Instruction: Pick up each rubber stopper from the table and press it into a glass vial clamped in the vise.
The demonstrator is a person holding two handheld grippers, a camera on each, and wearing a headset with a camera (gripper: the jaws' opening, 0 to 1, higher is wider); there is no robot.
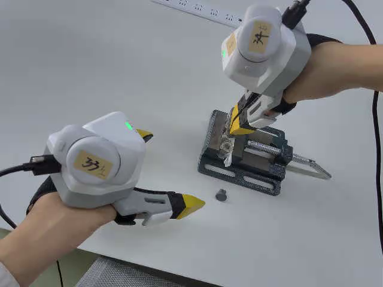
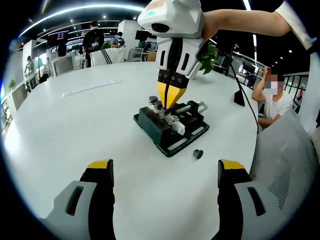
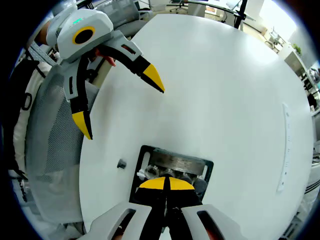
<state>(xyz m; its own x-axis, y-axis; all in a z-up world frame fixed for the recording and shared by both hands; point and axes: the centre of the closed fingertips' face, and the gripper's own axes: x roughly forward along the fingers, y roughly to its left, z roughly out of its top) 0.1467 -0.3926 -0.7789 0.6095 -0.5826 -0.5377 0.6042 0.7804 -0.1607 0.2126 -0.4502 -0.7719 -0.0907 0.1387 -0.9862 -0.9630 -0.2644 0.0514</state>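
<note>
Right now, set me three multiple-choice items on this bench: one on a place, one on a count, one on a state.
1. Where does the loose rubber stopper lie?
A. on the floor
B. on the table beside the vise
C. in a person's bare hand

2. How many stoppers lie loose on the table?
A. four
B. two
C. one

3. How do the left tongs stand?
A. open and empty
B. shut on a stopper
C. shut with nothing held

Answers:
1 B: it sits on the white top just in front of the vise's base.
2 C: a single dark stopper shows there.
3 A: the yellow tips stand wide apart with nothing between them.
</note>
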